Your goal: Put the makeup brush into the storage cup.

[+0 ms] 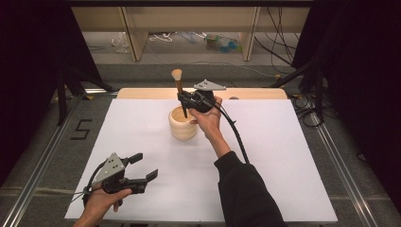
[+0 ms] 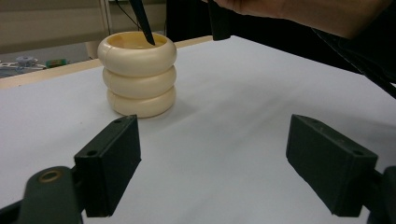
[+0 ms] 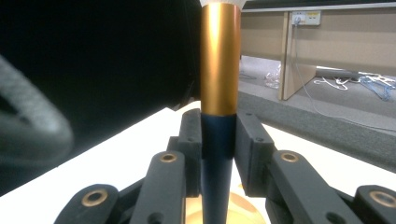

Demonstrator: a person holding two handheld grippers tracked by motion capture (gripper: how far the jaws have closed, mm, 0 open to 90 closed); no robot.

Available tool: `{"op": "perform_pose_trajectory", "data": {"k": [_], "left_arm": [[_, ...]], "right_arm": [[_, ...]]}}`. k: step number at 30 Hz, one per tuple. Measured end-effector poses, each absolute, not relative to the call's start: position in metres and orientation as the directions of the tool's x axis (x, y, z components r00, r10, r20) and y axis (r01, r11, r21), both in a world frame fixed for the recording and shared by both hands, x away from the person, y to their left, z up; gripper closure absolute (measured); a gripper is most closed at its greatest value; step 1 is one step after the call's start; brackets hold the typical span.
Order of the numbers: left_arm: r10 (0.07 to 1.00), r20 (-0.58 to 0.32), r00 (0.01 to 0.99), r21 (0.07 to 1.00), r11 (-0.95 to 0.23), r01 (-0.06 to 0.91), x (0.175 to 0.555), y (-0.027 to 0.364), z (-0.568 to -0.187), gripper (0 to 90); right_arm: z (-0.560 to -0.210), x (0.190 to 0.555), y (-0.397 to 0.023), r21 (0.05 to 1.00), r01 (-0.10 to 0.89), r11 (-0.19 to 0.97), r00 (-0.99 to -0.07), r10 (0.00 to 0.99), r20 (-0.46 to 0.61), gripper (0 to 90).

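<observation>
**Brush upright over the cup, tip at the mouth**

High view. My right gripper is clamped on the dark handle of a makeup brush, at the far middle of the white table. The brush stands nearly upright, pale bristles on top, pointed handle end down. That end sits inside the rim of the cream ribbed cup, which stands directly below and slightly toward me from the gripper. My left gripper rests at the near left corner, jaws apart with nothing between them, well apart from the cup. The right hand is plainly the nearer one.

Left gripper view. Both black jaws stand wide, bare table between them. The cup is ahead and to the left, three stacked bulges, upright. The dark tapered tip of the brush dips just below the cup's rim, close to the far wall rather than centred. I cannot tell how deep it goes.

Right gripper view. The jaws press the dark handle from both sides, just under the gold collar of the brush. The long axis runs straight up along the frame. Below the jaws I see part of the cup's yellowish inside.

Judgement: the axis of the brush already lines up with the cup's opening, so what remains is a straight lowering, then release. Watch the lean: the tip sits off-centre, and the brush will likely tilt against the rim once let go.
</observation>
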State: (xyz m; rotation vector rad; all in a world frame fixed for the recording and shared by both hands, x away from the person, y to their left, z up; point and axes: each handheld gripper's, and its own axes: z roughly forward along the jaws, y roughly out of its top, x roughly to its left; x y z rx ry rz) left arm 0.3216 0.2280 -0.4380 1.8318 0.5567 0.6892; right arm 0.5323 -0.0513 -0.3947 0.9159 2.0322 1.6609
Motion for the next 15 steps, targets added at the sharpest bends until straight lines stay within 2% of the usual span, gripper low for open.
{"op": "perform_pose_trajectory", "data": {"k": [15], "left_arm": [[0.658,0.197,0.727,0.939,-0.339,0.053,0.3214,0.2279,-0.4379,17.8]], "right_arm": [[-0.4042,0.5317,-0.0459,0.955,0.277,0.105,-0.723,0.677,0.136,74.5]]}}
